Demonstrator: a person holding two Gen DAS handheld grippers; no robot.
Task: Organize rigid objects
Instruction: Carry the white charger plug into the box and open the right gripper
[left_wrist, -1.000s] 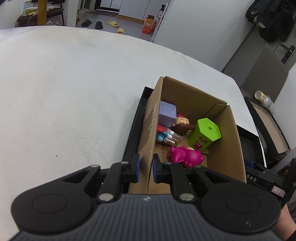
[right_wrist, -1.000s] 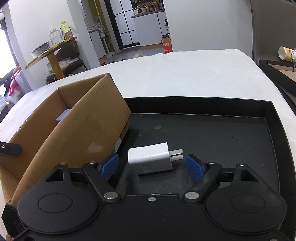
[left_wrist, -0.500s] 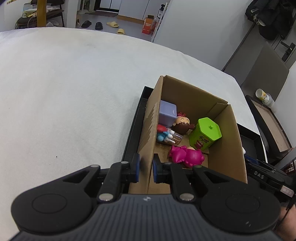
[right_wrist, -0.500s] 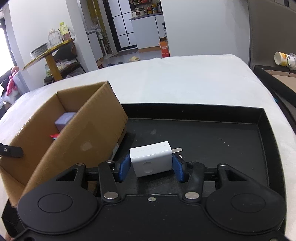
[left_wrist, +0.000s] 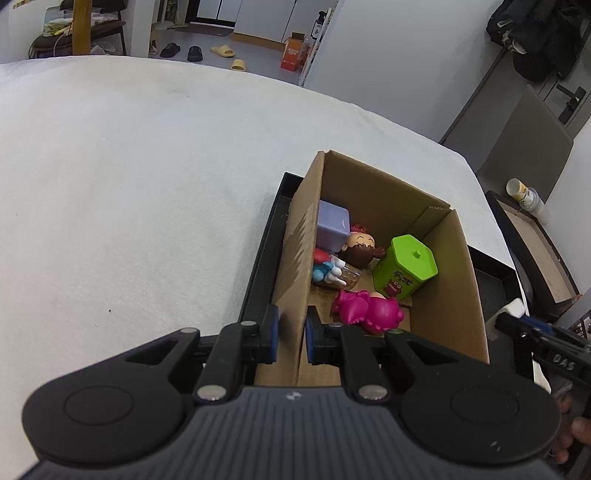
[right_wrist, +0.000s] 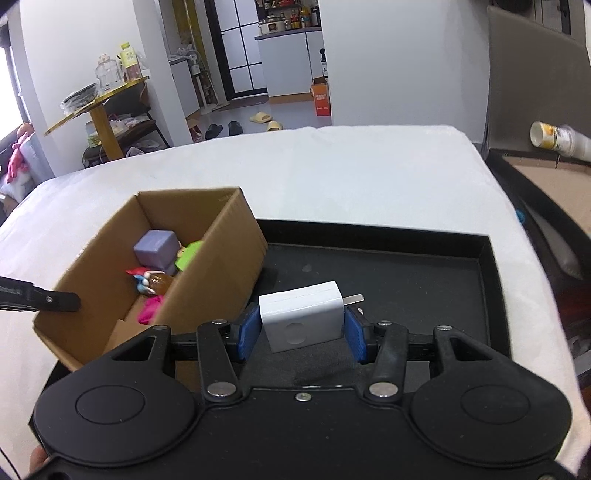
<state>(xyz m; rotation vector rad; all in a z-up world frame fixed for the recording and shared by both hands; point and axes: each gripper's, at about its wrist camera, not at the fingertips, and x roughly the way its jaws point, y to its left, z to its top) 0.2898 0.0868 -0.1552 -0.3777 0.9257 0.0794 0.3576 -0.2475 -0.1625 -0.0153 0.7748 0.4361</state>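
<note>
White cloth (right_wrist: 332, 177), corrugated box (right_wrist: 221, 266), apparently.

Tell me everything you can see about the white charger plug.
The white charger plug is a glossy, blocky plastic adapter with a faint round mark on its near face and flat metal prongs pointing right. It sits tilted between the blue pads of the right tongs, which are shut on its two sides. Below it is the black tray, beside the cardboard box.

Your cardboard box (right_wrist: 218, 273) stands at the left end of the tray (right_wrist: 484, 280), toys (left_wrist: 365, 310) inside; the charger (right_wrist: 301, 315) sits right of it
</note>
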